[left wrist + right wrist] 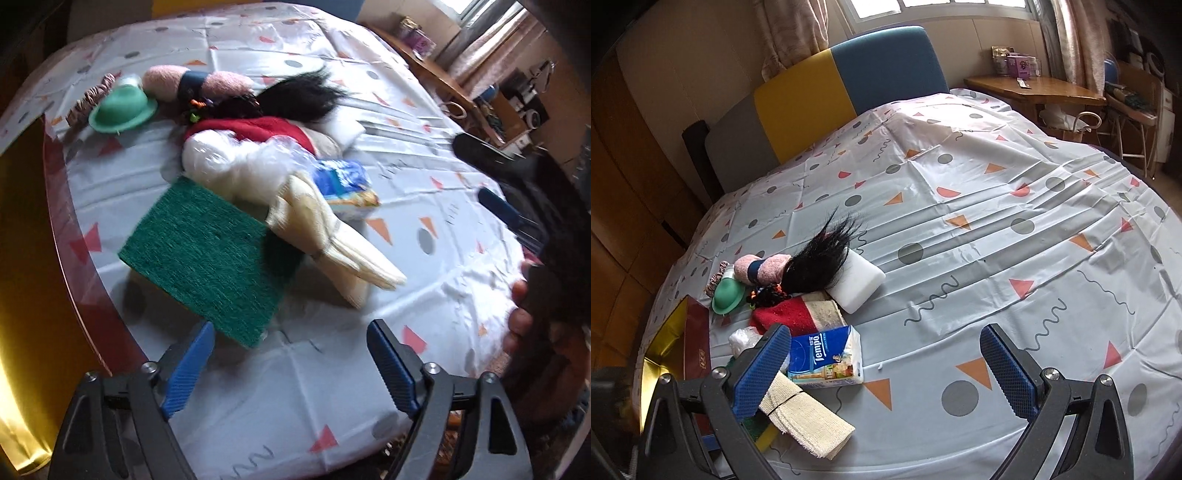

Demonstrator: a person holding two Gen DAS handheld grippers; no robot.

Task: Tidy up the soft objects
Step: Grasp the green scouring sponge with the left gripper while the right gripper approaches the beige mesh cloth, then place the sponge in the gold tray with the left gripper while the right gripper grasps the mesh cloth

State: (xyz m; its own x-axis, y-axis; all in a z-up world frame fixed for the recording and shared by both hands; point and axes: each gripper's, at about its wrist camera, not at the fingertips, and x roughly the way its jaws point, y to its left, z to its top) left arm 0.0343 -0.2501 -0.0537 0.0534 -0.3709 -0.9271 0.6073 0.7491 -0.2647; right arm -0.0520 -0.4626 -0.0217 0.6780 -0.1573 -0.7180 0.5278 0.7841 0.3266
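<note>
Bed cover [960, 229], patterned: soft items heaped along one side, namely green scouring pad [207, 258], bundled cream cloths [325, 236], tissue pack [827, 354], red cloth [786, 314], white sponge block [857, 280], black wig [823, 254], pink roll [761, 267], green hat [728, 291]. Left gripper [291, 365] and right gripper [886, 369]: both spread wide, empty, above the cover. Red-and-gold box [676, 343] sits beside the heap.

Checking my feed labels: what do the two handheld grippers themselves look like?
Both match: the left gripper and right gripper have black angular frames with triangular cutouts, silver pivot screws, and jaws faced with blue textured pads. No cables or markings are visible. A bare hand shows, without a sleeve.
</note>
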